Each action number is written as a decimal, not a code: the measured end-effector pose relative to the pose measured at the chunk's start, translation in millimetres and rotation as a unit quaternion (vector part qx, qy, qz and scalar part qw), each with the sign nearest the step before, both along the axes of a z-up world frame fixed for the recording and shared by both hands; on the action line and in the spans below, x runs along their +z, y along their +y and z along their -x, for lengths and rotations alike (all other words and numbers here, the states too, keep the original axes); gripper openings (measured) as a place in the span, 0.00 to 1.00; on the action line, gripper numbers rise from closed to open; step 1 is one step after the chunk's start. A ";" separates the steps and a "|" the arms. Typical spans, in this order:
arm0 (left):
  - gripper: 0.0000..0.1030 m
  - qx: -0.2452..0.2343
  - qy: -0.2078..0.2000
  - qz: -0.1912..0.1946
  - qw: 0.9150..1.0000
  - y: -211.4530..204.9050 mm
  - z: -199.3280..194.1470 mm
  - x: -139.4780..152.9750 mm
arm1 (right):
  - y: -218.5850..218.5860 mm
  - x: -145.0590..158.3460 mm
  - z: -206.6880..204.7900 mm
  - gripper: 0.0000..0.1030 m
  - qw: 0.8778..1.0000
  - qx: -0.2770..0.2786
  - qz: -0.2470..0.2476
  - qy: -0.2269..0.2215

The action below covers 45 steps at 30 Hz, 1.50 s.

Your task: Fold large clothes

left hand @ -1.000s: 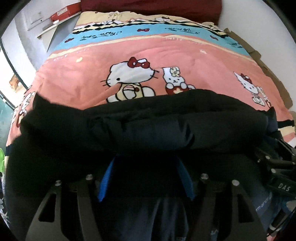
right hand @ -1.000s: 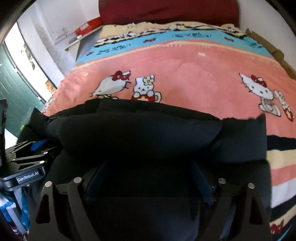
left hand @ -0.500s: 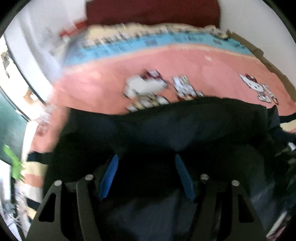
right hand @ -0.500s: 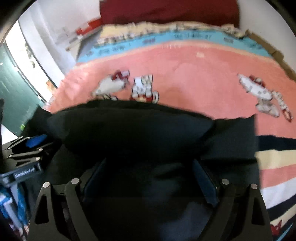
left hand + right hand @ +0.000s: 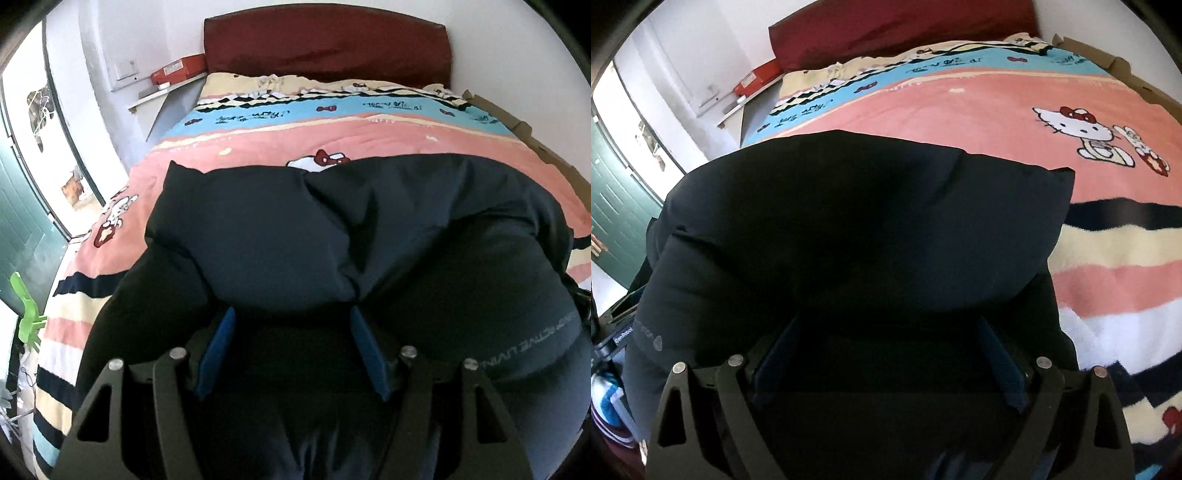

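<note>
Left wrist view: I'm looking up the bed toward the dark red headboard [image 5: 327, 44].
Garment: a big dark padded jacket [image 5: 332, 236] bulges across the pink cartoon-cat blanket [image 5: 258, 155], filling most of my view, grey lettering along its right edge.
Left gripper [image 5: 291, 347]: blue pads [image 5: 218, 350] stand wide apart, dark fabric lying between and over them; I cannot tell whether anything is pinched.
Side details: a red box [image 5: 177, 72] sits on a shelf left of the headboard.

Right wrist view: same bed, camera tilted.
Garment: the jacket [image 5: 849, 229] mounds up just ahead, its right corner sticking out over the blanket [image 5: 997, 110] stripes.
Right gripper [image 5: 886, 354]: fingers spread wide, cloth draped across the gap; grip unclear in the shadow.
Far left: the other gripper's body peeks in past the jacket.
</note>
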<state>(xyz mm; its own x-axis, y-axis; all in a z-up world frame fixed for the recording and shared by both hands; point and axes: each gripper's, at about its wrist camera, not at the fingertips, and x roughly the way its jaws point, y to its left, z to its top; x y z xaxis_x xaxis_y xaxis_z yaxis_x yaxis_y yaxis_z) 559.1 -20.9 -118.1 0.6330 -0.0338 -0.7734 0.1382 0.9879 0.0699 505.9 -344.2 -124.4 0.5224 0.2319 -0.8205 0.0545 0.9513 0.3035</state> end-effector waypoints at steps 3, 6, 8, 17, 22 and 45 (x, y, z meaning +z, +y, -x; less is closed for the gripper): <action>0.62 -0.001 -0.003 0.007 1.000 2.7 2.8 -1.6 | -2.9 -3.6 0.5 0.89 1.000 0.001 -0.011 -0.002; 0.62 -0.001 -0.005 0.011 1.000 3.9 3.0 -2.7 | -3.3 -6.2 1.9 0.90 1.000 -0.001 -0.014 -0.008; 0.62 -0.001 -0.007 0.014 1.000 5.5 2.9 -4.3 | -6.2 -7.3 3.3 0.90 1.000 -0.001 -0.018 -0.009; 0.62 0.001 -0.025 0.022 0.999 4.8 8.6 -12.6 | -7.8 -15.3 6.2 0.92 0.999 -0.003 -0.031 -0.018; 0.62 0.002 -0.028 0.023 0.999 4.1 10.2 -16.0 | -8.7 -19.2 6.6 0.92 0.999 -0.003 -0.036 -0.023; 0.62 0.012 -0.082 0.039 0.996 4.7 30.8 -36.9 | -9.5 -34.0 17.1 0.93 0.996 -0.008 -0.063 -0.066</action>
